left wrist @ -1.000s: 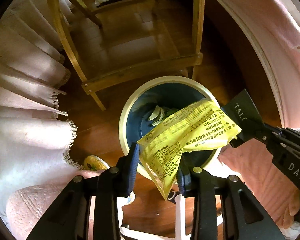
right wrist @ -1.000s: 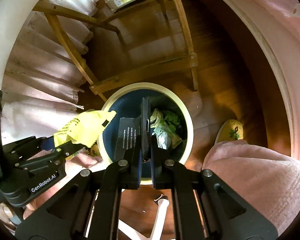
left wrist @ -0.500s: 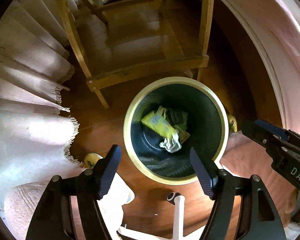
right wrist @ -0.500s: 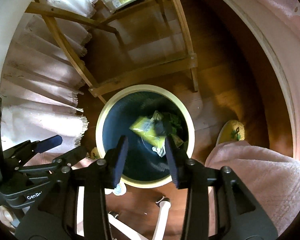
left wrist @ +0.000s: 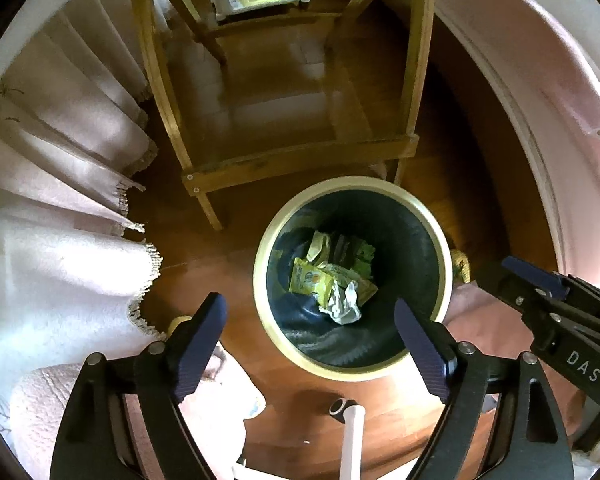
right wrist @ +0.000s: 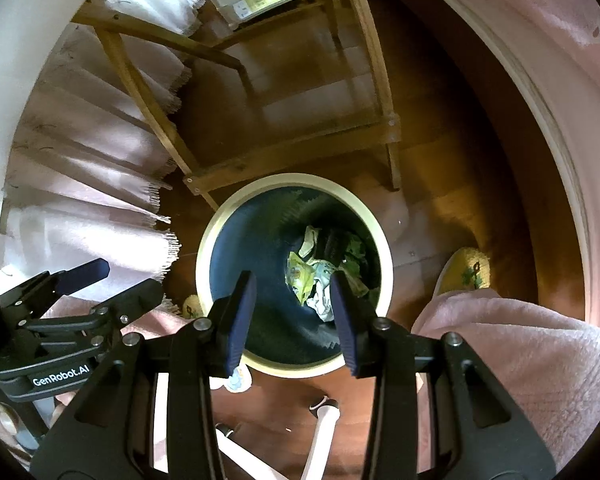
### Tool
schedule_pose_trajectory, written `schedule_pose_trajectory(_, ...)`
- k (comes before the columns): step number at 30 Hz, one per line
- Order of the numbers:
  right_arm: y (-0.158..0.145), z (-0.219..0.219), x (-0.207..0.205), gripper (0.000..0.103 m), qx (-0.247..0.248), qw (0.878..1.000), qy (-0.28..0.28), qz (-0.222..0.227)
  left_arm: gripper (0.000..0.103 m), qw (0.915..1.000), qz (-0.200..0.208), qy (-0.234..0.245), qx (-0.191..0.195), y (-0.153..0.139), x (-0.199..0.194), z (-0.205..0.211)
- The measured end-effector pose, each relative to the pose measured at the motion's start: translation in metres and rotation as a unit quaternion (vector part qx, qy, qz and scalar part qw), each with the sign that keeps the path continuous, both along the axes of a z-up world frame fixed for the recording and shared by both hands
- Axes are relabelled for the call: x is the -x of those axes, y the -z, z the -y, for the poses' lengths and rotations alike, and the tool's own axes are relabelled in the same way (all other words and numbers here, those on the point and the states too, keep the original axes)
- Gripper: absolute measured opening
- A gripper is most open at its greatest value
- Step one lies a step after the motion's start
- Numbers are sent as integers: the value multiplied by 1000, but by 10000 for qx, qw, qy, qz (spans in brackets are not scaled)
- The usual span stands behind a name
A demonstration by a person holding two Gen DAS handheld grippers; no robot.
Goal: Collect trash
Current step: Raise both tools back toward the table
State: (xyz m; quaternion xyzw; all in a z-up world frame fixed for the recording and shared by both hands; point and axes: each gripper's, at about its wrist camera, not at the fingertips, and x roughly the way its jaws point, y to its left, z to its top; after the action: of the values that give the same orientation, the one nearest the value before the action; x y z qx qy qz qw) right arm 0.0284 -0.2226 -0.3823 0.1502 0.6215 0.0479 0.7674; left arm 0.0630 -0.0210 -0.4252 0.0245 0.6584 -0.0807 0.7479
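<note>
A round trash bin with a cream rim (left wrist: 440,236) (right wrist: 382,240) stands on the wooden floor below both grippers. Inside it lie a yellow wrapper (left wrist: 310,278) (right wrist: 300,276), crumpled white paper (left wrist: 344,306) (right wrist: 320,300) and green-printed packets (left wrist: 358,252). My left gripper (left wrist: 312,340) is open and empty above the bin's near rim. My right gripper (right wrist: 292,312) is open and empty above the bin; it also shows at the right edge of the left wrist view (left wrist: 540,292). The left gripper shows at the left of the right wrist view (right wrist: 88,284).
A wooden chair frame (left wrist: 300,160) (right wrist: 292,160) stands just behind the bin. Fringed pale curtains (left wrist: 60,240) hang at the left. A pink quilted cover (right wrist: 520,340) lies at the right. A white pole (left wrist: 352,440) is near the bottom. A yellow slipper (right wrist: 468,268) lies right of the bin.
My left gripper opened and let go of the yellow wrapper, which fell into the bin. My right gripper opened and released a dark packet into the bin.
</note>
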Motion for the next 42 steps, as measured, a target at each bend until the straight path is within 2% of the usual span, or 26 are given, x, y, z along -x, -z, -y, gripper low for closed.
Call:
schedule_pose_trajectory(3, -9, -5, 1, 35, 14, 9999, -82, 145, 93, 9999, 90, -14, 60, -10, 0, -1)
schedule_pose_trajectory(9, -35, -17, 9, 35, 125, 9981, -341, 491, 97, 9991, 342, 101, 210, -49, 7, -1)
schedule_pose_trajectory(14, -73, -21, 18, 35, 168, 9947, -483, 889, 97, 9956, 769, 312, 433, -107, 17, -3)
schedule_pose_trajectory(19, -133, -19, 20, 35, 198, 9879, -599, 1414, 97, 9870, 1403, 578, 525, -179, 23, -4)
schedule_pose_trajectory(22, -181, -18, 19, 35, 226, 9802, -687, 1841, 97, 9805, 1772, 692, 500, -221, 22, -3)
schedule_pose_trajectory(29, -291, -12, 12, 35, 307, 9580, -870, 2715, 97, 9716, 2146, 771, 632, -304, 3, -4)
schedule_pose_trajectory(33, -339, 2, -6, 36, 325, 9546, -746, 2866, 97, 9706, 2143, 772, 780, -343, -18, -3)
schedule_pose_trajectory(36, -366, 14, -23, 36, 313, 9534, -642, 2931, 97, 9681, 2289, 775, 661, -370, -34, 3)
schedule_pose_trajectory(38, -381, 21, -37, 37, 403, 9515, -590, 2991, 97, 9652, 2460, 731, 502, -388, -51, 5)
schedule_pose_trajectory(42, -402, 39, -73, 39, 548, 9507, -476, 3014, 97, 9632, 2518, 793, 504, -411, -84, 12)
